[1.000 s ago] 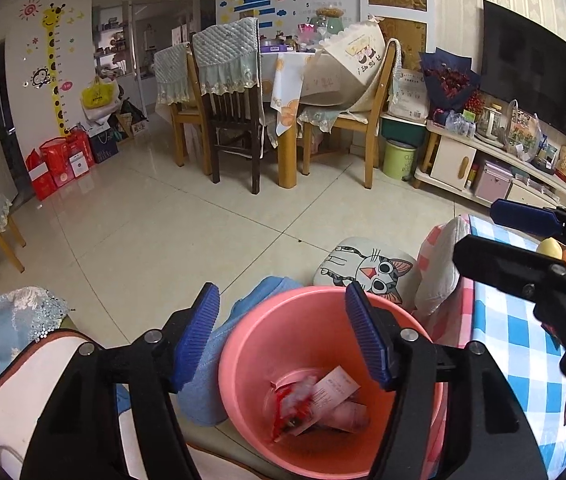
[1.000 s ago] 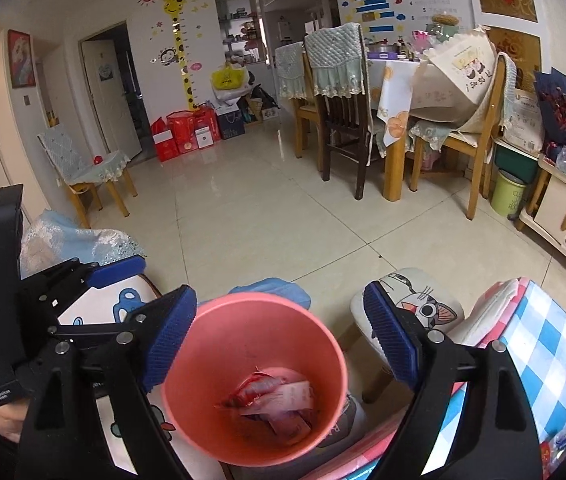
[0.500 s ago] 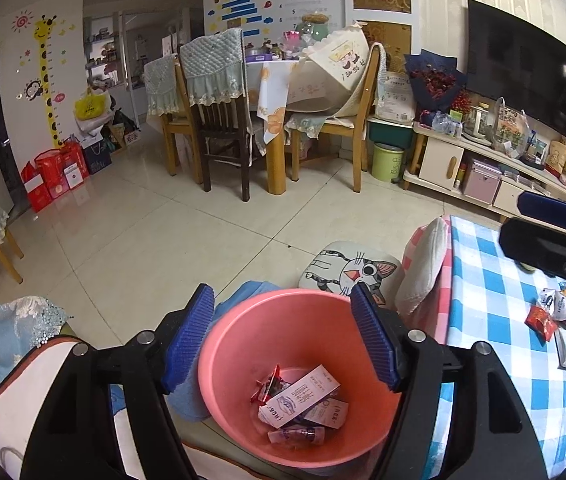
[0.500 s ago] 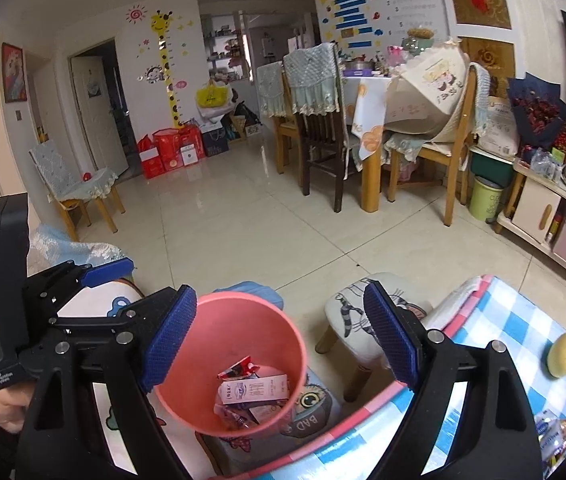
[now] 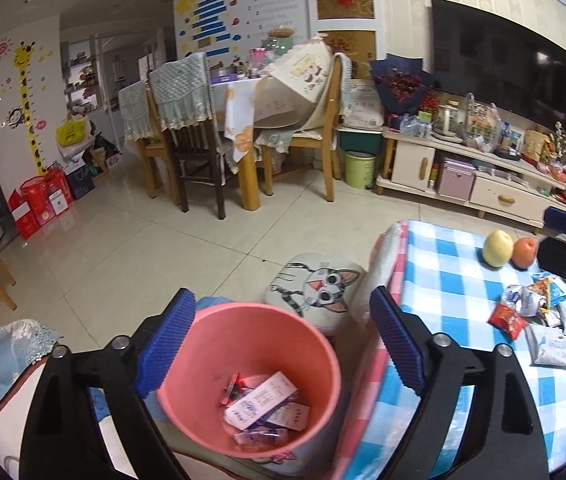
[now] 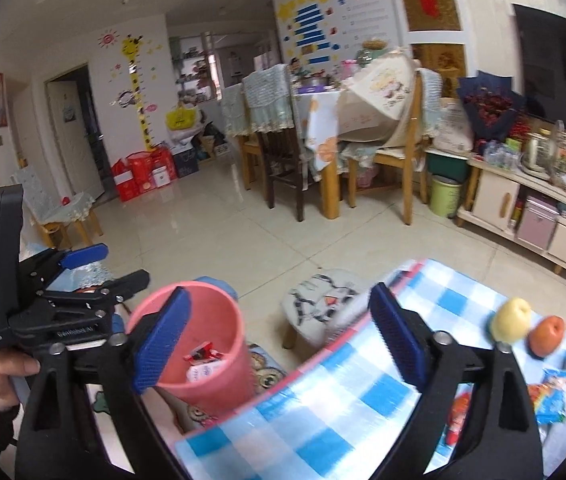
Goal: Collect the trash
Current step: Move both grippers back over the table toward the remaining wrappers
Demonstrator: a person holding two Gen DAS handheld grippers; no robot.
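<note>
Closest to us, our left gripper (image 5: 281, 344) is spread wide with nothing between the blue pads, hanging right over the pink bucket (image 5: 203, 396), which sits low down just left of the table edge. Inside the bucket we can see a white paper box (image 5: 261, 400), a red wrapper (image 5: 235, 386) and some purple-ish packets, all lying at the bottom. Our right gripper (image 6: 279, 338) is also released and holding nothing, with the checkered tablecloth (image 6: 323, 420) under it and the bucket (image 6: 219, 372) off to its near left. The rest of the trash is on the table to the right: a red snack packet (image 5: 507, 321), a white sachet (image 5: 548, 347) and a little heap of crumpled wrappers (image 5: 529, 298) next to them. A bit further along the cloth we've got a yellow apple (image 5: 497, 248) touching, or nearly touching, an orange one (image 5: 524, 253). Past the table edge there's a cat-face stool (image 5: 317, 286) on the tiled floor. Far side of the room has the dining table with chairs (image 5: 187, 136), a green bin (image 5: 359, 169) and the TV cabinet (image 5: 455, 168) on the right.
</note>
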